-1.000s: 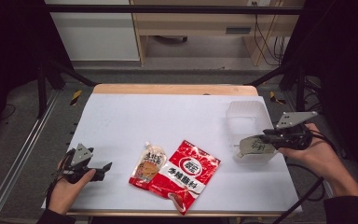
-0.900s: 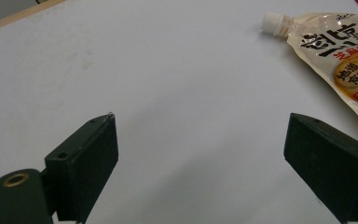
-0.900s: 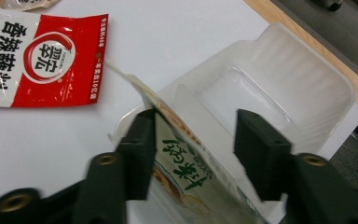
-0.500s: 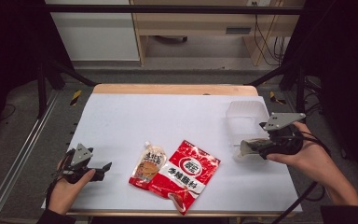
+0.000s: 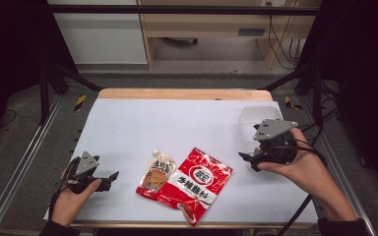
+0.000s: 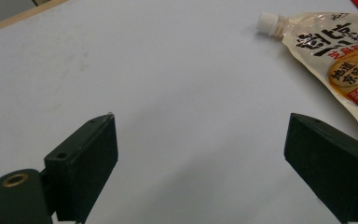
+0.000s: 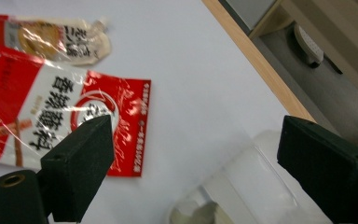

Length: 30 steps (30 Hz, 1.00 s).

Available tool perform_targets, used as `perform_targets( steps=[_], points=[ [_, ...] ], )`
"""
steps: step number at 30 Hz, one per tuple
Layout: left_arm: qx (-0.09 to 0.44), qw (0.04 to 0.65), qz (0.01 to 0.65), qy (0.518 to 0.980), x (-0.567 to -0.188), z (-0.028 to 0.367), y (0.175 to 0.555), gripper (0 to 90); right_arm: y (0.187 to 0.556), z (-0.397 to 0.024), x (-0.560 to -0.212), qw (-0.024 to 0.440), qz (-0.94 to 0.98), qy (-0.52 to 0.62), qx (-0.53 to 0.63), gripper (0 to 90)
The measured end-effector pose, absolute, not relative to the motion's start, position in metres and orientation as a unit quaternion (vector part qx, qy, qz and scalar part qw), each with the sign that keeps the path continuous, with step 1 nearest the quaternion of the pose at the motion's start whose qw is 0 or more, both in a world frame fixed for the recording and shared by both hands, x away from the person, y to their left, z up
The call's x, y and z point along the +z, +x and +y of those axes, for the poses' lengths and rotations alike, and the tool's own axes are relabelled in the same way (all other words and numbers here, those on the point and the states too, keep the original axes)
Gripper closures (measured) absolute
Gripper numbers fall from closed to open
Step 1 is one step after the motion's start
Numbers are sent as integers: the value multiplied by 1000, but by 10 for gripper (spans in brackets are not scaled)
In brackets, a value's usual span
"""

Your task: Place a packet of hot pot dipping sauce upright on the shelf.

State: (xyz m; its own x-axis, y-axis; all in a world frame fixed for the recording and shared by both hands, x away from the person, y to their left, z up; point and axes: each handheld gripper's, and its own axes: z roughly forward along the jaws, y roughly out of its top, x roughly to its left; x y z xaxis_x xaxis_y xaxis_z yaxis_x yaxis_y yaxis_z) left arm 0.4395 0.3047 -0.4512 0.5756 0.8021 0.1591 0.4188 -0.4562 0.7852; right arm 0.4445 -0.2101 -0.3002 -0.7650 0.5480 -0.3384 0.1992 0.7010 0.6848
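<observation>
Your right gripper (image 5: 248, 160) hangs over the right part of the white table (image 5: 187, 123), and its jaws have just been opening; they now stand wide apart with nothing between them. In the right gripper view the two black fingers (image 7: 81, 163) frame bare tabletop, and the clear plastic container (image 7: 242, 186) lies low between them, nearer the camera than their tips and touched by neither pad. From the high view that container (image 5: 260, 116) sits just behind your right hand (image 5: 300, 167), near the table's far right corner. The red snack packet (image 5: 197, 184) lies flat near the front edge, to the left of your right gripper and apart from it; in the right gripper view the packet (image 7: 51, 121) reaches behind the left-hand finger without contact. The spouted sauce pouch (image 5: 156, 173) lies just beside the packet on its left, their edges meeting or overlapping slightly, with its white cap pointing away from you. Your left gripper (image 5: 110, 176) rests low near the table's front left corner, held in your left hand (image 5: 74, 196), jaws spread wide and empty. In the left gripper view its fingers (image 6: 86, 158) bracket plain white surface, and the pouch (image 6: 340, 60) lies beyond and to the side of the right-hand finger, clear of it.
</observation>
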Motion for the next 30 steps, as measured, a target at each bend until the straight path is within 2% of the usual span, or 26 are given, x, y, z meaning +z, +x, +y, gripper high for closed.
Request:
perform_targets(
  steps=[9,19,23,30],
  points=[
    [265,359,370,815,-451,302,439,94,432,-154,-318,262,875,207,350,225],
    [258,357,364,820,-451,298,436,97,442,-98,-363,202,871,237,381,395],
    [255,358,361,823,-450,296,435,98,450,-77,-372,187,869,244,388,422],
    [255,356,358,825,-450,294,433,98,464,-58,-377,188,865,257,388,436]
  ],
)
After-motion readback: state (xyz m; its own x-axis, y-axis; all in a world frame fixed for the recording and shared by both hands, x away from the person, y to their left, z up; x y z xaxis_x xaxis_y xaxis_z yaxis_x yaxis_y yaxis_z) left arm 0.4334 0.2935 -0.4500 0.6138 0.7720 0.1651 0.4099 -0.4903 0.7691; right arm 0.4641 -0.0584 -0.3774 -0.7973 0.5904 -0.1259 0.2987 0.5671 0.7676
